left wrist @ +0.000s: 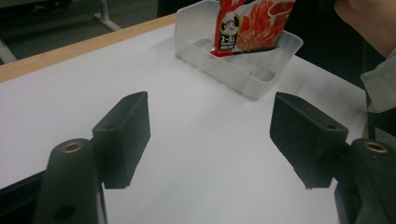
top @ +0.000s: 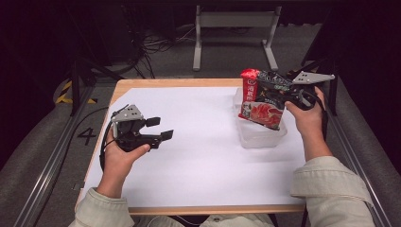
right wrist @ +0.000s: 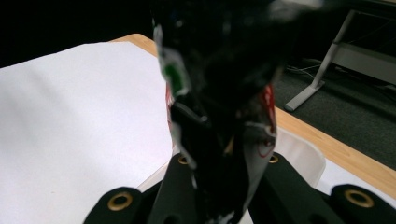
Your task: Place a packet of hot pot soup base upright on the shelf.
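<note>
Overhead, your left tongs (top: 157,128) hover low over the white sheet (top: 189,142) on the bench (top: 142,83), jaws spread apart with nothing between them. Your right tongs (top: 283,92) are clamped on the top of a red and black snack packet (top: 261,98), which hangs with its lower edge over a clear plastic tub (top: 257,135) at the right side of the sheet. A grey metal stand (top: 234,21) sits on the floor beyond the bench.

Now along your left tongs (left wrist: 210,135): the two black jaws stand wide apart above bare white paper, touching nothing. Farther off, the tub (left wrist: 233,70) rests on the sheet, and the packet (left wrist: 250,25) dips into it at its far side.

Along your right tongs (right wrist: 219,186), the jaws are pinched tight on the packet (right wrist: 219,116), which rises dark and blurred right in front of the camera. Behind it you can see the tub's pale rim (right wrist: 308,156) and the bench's wooden edge (right wrist: 336,149).
</note>
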The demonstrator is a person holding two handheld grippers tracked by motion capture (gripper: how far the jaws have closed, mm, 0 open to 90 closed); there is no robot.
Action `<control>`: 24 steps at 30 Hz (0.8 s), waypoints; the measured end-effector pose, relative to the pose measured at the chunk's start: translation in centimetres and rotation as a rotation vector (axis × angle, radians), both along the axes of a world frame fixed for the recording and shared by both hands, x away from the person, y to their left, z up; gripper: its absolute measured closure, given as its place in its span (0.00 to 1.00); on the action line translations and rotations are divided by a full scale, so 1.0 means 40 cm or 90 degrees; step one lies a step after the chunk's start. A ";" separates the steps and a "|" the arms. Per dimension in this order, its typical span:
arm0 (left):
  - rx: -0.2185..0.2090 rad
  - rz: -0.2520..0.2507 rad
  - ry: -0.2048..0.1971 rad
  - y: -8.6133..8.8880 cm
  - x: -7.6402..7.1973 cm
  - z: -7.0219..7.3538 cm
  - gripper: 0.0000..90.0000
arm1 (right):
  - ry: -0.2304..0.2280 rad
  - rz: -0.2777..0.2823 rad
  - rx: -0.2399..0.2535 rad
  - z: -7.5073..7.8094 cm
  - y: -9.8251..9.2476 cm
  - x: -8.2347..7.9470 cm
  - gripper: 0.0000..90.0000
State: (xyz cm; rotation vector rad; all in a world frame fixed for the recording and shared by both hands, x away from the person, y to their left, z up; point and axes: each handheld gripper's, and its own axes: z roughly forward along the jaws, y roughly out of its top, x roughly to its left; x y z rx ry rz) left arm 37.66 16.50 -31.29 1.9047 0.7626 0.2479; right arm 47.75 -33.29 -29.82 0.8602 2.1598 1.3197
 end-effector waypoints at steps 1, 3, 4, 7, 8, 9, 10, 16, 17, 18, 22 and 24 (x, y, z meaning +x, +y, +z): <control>0.000 0.000 0.000 0.000 0.000 0.000 0.33 | -0.002 0.000 0.000 -0.004 0.000 0.000 0.94; 0.000 0.000 0.000 0.000 0.000 0.000 0.33 | -0.001 0.000 0.003 -0.011 -0.002 -0.001 0.94; 0.000 0.000 0.000 0.000 0.000 0.000 0.33 | 0.001 0.000 0.007 -0.015 -0.003 -0.002 0.94; 0.000 0.000 0.000 0.000 0.000 0.000 0.33 | 0.004 0.000 0.003 -0.031 -0.003 -0.002 0.94; -0.002 0.001 0.002 0.000 0.000 0.000 0.33 | 0.005 0.000 0.002 -0.036 -0.002 -0.002 0.94; -0.003 0.002 0.003 0.000 0.000 -0.001 0.33 | 0.006 0.000 0.003 -0.041 -0.003 -0.002 0.94; -0.002 0.003 0.003 0.001 0.000 -0.001 0.33 | 0.004 0.002 0.006 -0.047 -0.003 -0.002 0.94; -0.001 0.001 0.002 0.001 0.001 -0.001 0.33 | 0.007 0.002 0.011 -0.069 -0.004 -0.004 0.94; -0.005 0.004 0.005 0.001 0.000 -0.002 0.33 | 0.006 0.003 0.008 -0.072 -0.003 -0.005 0.93; -0.005 0.004 0.005 0.001 0.000 -0.002 0.33 | 0.004 0.004 0.004 -0.076 0.000 -0.007 0.92; -0.001 0.003 0.002 0.003 0.000 -0.001 0.33 | 0.005 0.000 0.007 -0.090 0.000 -0.007 0.89; -0.001 0.003 0.002 0.003 0.000 -0.002 0.33 | 0.006 -0.002 0.003 -0.099 0.000 -0.007 0.88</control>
